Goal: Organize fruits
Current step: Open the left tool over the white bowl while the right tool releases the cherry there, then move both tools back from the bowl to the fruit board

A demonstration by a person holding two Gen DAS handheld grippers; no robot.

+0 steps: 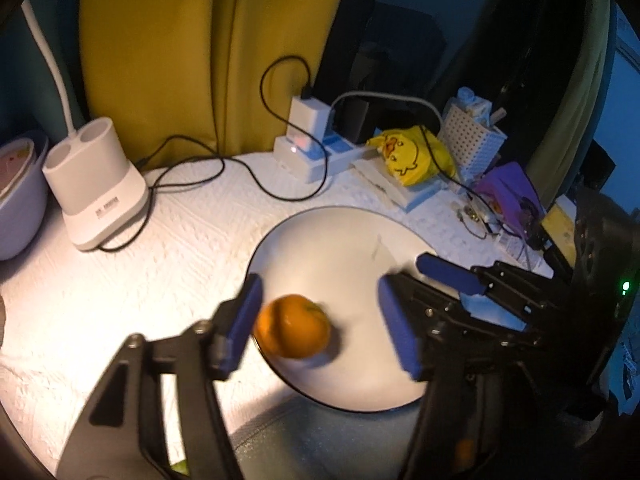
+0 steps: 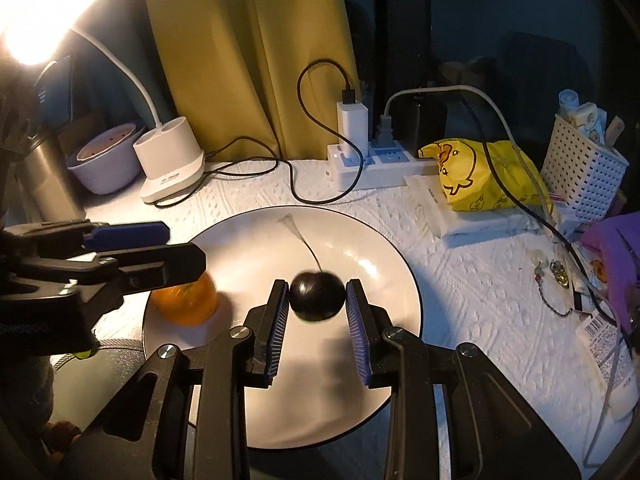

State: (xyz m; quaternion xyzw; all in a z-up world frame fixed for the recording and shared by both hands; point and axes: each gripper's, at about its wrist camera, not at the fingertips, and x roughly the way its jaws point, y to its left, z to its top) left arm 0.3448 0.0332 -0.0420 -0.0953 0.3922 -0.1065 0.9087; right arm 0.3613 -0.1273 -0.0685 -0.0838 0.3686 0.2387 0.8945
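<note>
Over the round white ceramic plate point(image 1: 320, 240), near its left rim, my left gripper point(image 1: 320, 316) stood open; the small round orange mandarin point(image 1: 292, 326) lay on the plate, touching the left pad, clear of the right one. From my right wrist, my right gripper point(image 2: 317, 300) clamped the dark round plum point(image 2: 317, 296) above the plate's middle.
</note>
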